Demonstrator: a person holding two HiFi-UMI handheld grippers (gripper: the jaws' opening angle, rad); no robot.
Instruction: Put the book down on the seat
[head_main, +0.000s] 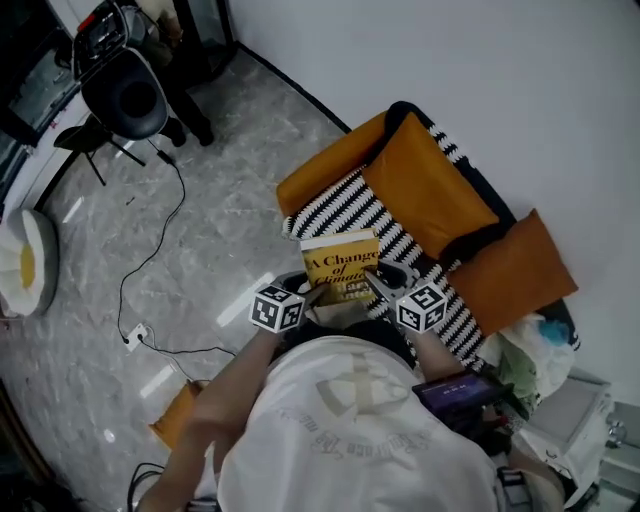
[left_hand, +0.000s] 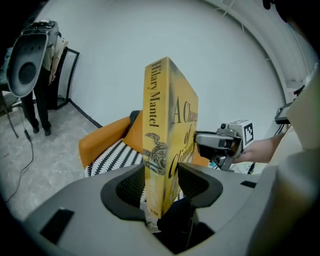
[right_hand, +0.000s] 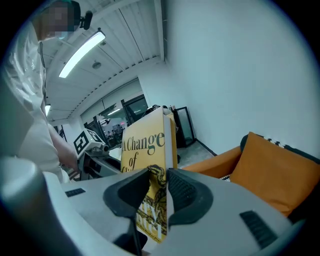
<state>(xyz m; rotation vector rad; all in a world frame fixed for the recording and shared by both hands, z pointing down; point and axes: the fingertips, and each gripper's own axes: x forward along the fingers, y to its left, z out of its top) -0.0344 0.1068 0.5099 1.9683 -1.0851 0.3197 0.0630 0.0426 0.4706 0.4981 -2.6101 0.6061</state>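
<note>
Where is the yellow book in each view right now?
Head view: the yellow book is at centre, over the front of the striped seat.
Left gripper view: centre, upright, spine toward the camera, clamped between the jaws.
Right gripper view: centre-left, front cover showing, clamped between the jaws.
Shared landmark: the orange cushion beyond the book.

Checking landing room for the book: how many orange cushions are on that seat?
3: long cushion along the left edge, mid-back cushion, right-end cushion; the near part of the seat is hidden.
</note>
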